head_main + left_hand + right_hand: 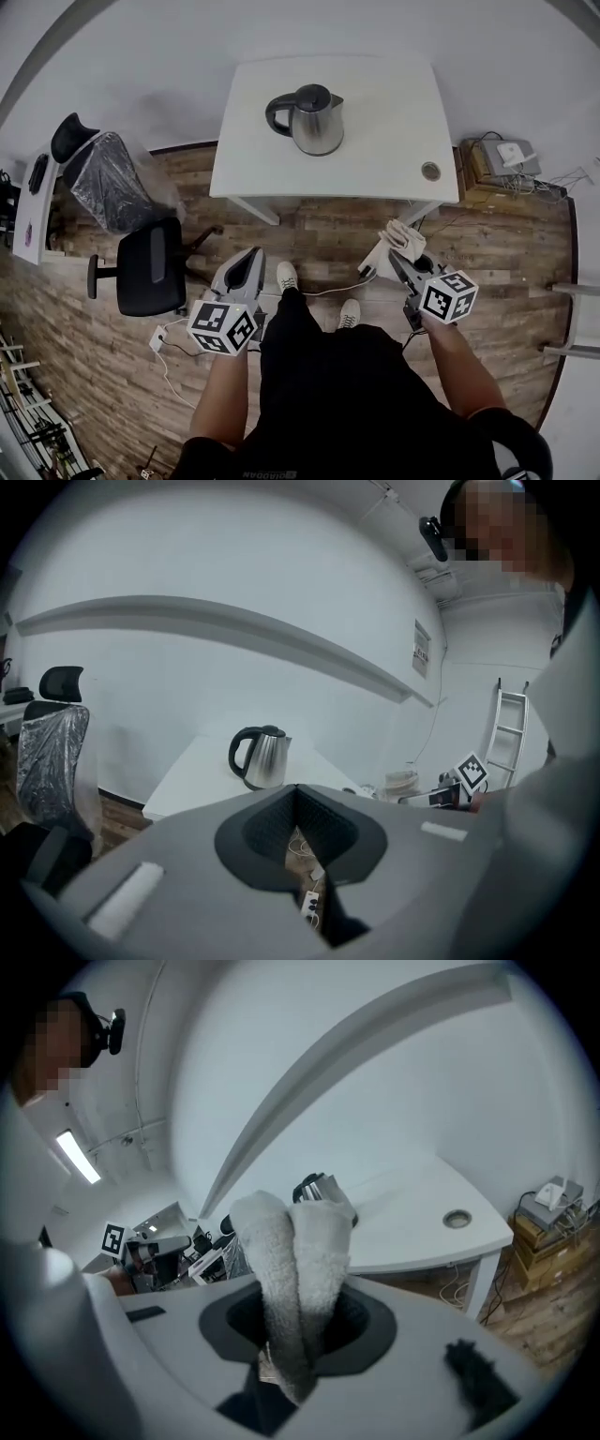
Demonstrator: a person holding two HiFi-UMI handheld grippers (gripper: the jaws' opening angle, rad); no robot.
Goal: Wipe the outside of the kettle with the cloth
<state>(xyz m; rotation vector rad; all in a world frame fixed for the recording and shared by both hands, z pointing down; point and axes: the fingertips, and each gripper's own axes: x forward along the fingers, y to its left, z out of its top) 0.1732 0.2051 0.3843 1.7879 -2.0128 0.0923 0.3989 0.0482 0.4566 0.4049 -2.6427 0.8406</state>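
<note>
Left gripper (249, 258) is pinched shut with nothing in it, held over the wood floor (94, 356), with a black chair (150, 267) off to its left. Ahead of it and a bit to its right, the shiny kettle (311, 120) stands on the white table (375, 164), well apart from both grippers. Right gripper (401, 261) is squeezed tight on the white cloth (397, 240), which sticks out past its jaws, in front of the table.
</note>
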